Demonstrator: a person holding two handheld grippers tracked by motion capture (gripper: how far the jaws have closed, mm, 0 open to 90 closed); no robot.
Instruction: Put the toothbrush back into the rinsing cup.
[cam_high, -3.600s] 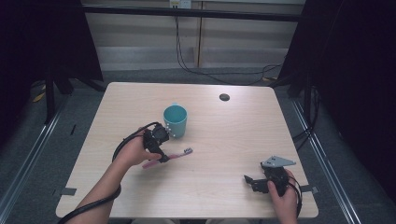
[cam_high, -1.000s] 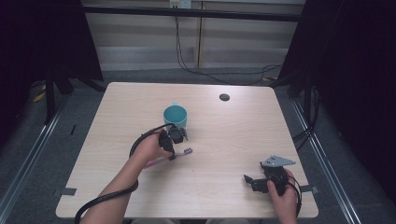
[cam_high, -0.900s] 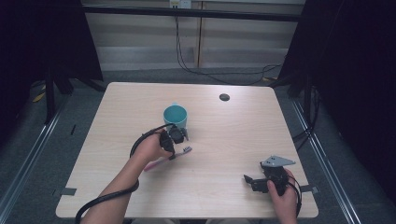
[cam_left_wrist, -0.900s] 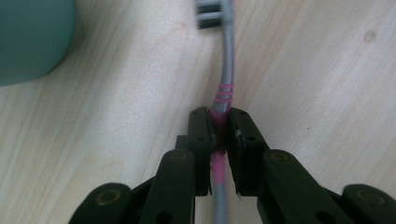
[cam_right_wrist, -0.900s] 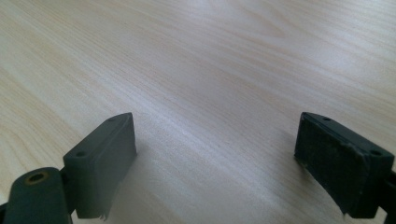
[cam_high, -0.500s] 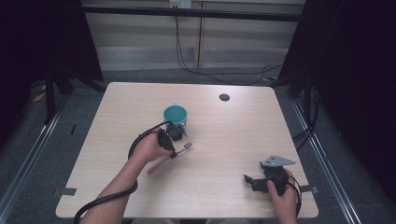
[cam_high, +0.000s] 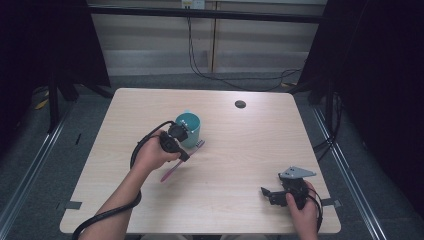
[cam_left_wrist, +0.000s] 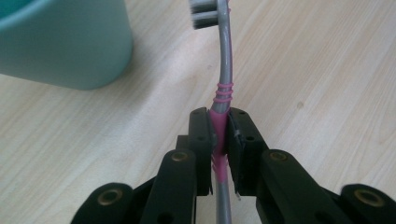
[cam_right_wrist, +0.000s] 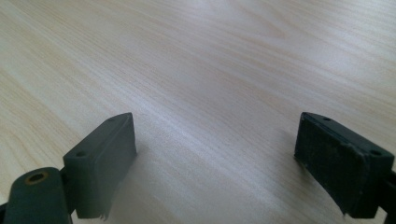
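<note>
In the high view, the left hand-held gripper (cam_high: 186, 150) sits left of centre in the frame, just below and against the lower left side of a teal cup (cam_high: 189, 128). It is clenched on a toothbrush (cam_high: 172, 170), gripping the pink handle partway along. The pink tail end slants down to the lower left of the jaws, over the worktop (cam_high: 250, 150), while the bristle head pokes out to the upper right, just beside the cup's lower right edge.

In the left gripper view, both jaws press flat on the pink part of the toothbrush (cam_left_wrist: 225, 93) at the bottom centre. The grey neck runs straight up the frame from them to the bristles at the top edge. The cup (cam_left_wrist: 65, 42) stands in the upper left corner, close to the brush but apart from it.

The right hand-held gripper (cam_high: 270, 192) rests at the lower right of the high view, well apart from the brush. Its jaws stand wide and released over bare wood in the right gripper view.
</note>
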